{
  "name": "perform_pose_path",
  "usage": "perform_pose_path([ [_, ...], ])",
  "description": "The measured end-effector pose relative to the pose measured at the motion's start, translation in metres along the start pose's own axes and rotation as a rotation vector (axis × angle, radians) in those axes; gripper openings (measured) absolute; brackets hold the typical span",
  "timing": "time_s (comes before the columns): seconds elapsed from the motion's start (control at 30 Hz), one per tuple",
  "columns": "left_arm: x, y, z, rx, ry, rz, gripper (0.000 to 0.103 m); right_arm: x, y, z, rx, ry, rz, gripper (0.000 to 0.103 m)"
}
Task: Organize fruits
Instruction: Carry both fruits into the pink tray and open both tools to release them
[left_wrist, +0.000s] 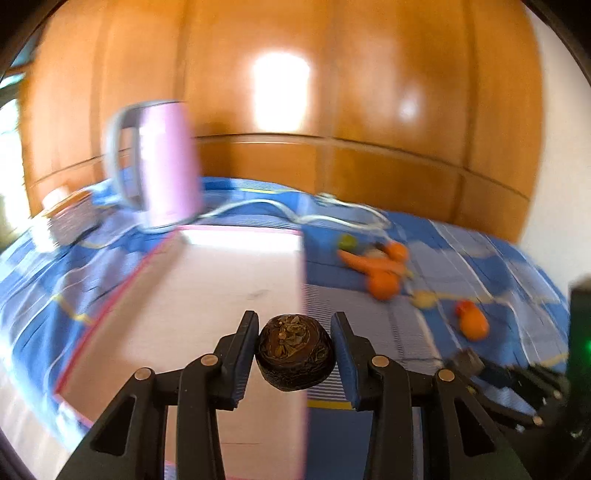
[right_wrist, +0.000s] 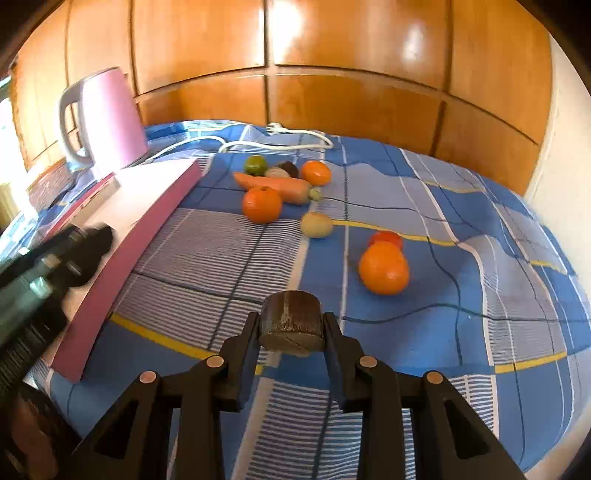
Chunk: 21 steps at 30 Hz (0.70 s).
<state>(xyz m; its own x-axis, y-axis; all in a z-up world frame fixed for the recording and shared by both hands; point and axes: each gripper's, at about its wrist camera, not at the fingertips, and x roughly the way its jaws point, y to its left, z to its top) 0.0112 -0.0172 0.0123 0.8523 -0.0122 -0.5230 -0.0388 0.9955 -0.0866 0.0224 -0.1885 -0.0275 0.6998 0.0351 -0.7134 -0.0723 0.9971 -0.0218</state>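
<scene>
My left gripper (left_wrist: 295, 347) is shut on a dark brown wrinkled fruit (left_wrist: 295, 354) and holds it above the right edge of a white tray with a pink rim (left_wrist: 236, 280). My right gripper (right_wrist: 291, 328) is shut on a dark brown round flat-topped fruit (right_wrist: 291, 321) above the blue checked cloth (right_wrist: 480, 295). On the cloth lie oranges (right_wrist: 384, 267), a carrot (right_wrist: 277, 184), a green lime (right_wrist: 256, 165), a yellowish fruit (right_wrist: 317, 224) and a red fruit (right_wrist: 386, 238). The left gripper shows blurred at the left of the right wrist view (right_wrist: 74, 243).
A pink kettle (right_wrist: 110, 118) stands behind the tray (right_wrist: 147, 206), its white cord (right_wrist: 273, 142) trailing across the cloth. Wooden cabinet doors (right_wrist: 332, 55) rise behind the table. The left wrist view is motion-blurred.
</scene>
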Motion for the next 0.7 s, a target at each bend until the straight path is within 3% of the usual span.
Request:
perform_pose_path([
  [0.17, 0.013, 0.037, 0.003, -0.168, 0.050, 0.099, 0.041, 0.000, 0.012, -0.001, -0.044, 0.012, 0.019, 0.033],
  [0.4, 0.018, 0.040, -0.004, -0.184, 0.060, 0.133, 0.041, -0.007, 0.033, 0.014, -0.074, -0.002, 0.090, 0.033],
  [0.7, 0.018, 0.080, -0.005, -0.384, 0.059, 0.229, 0.041, -0.007, 0.066, 0.051, -0.103, -0.023, 0.198, 0.033],
])
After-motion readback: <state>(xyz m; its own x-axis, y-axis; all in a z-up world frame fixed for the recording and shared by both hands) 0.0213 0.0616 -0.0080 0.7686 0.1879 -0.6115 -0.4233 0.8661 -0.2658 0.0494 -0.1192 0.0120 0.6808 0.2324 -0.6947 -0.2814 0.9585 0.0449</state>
